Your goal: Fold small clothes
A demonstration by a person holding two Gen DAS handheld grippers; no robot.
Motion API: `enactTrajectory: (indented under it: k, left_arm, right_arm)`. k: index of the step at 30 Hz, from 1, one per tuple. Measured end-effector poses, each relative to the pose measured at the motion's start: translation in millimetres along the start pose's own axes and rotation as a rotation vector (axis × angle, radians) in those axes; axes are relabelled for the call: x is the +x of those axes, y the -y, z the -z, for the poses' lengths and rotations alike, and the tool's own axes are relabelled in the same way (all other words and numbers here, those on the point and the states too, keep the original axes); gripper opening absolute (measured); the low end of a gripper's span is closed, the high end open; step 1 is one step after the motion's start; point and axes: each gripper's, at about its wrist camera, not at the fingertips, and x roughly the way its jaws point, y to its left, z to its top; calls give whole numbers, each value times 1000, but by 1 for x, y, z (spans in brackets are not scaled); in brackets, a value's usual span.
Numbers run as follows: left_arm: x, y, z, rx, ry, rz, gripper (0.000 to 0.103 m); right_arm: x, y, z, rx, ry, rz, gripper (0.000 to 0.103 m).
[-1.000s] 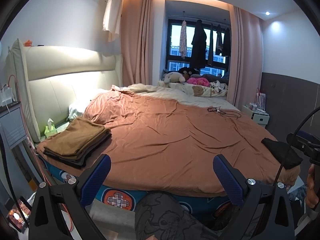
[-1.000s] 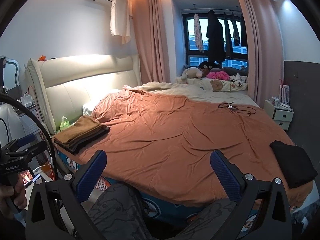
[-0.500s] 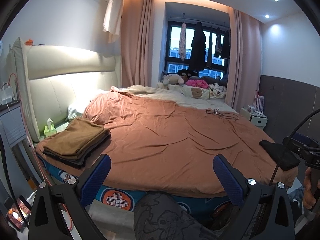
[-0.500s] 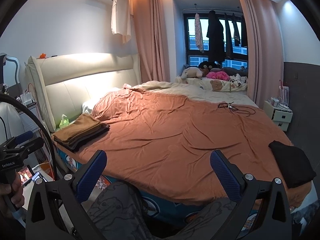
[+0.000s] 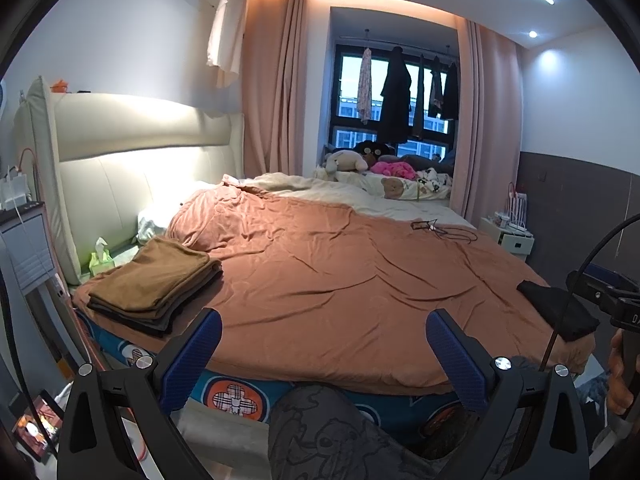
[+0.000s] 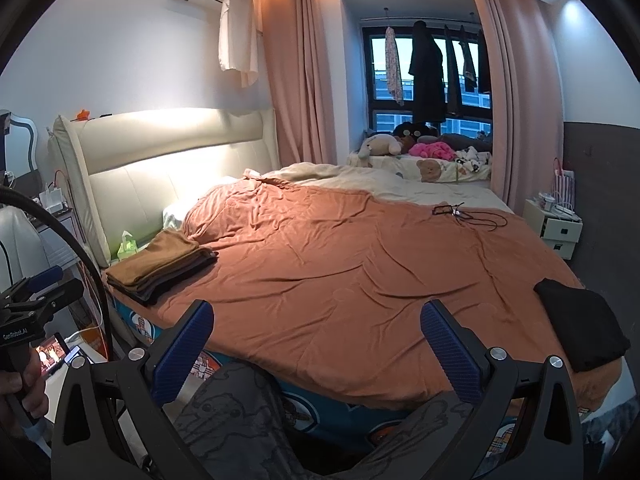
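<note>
A stack of folded clothes (image 5: 154, 282) (image 6: 160, 262), brown on top and dark grey below, lies on the near left corner of the bed. A black garment (image 5: 558, 310) (image 6: 580, 326) lies on the near right corner. My left gripper (image 5: 322, 354) is open, held back from the bed's near edge with nothing between its blue fingers. My right gripper (image 6: 316, 344) is open too, likewise short of the bed and empty. In the right wrist view the left gripper's handle shows at the far left, gripped by a hand (image 6: 20, 384).
An orange-brown blanket (image 5: 340, 276) covers the wide bed. A cable with glasses (image 5: 440, 230) lies far right on it. Stuffed toys (image 5: 360, 160) sit by the window. The person's patterned trouser knees (image 5: 332, 436) are below the grippers. A white nightstand (image 6: 554, 230) stands at right.
Both views have drawn back and tilted slightly; the bed sits a little farther away. Both grippers stay open and empty.
</note>
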Motion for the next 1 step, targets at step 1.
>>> enactTrajectory:
  k: [1]
  left_arm:
    - [1, -1, -2, -5, 3, 0, 103]
  right_arm:
    - [0, 0, -1, -4, 0, -2, 103]
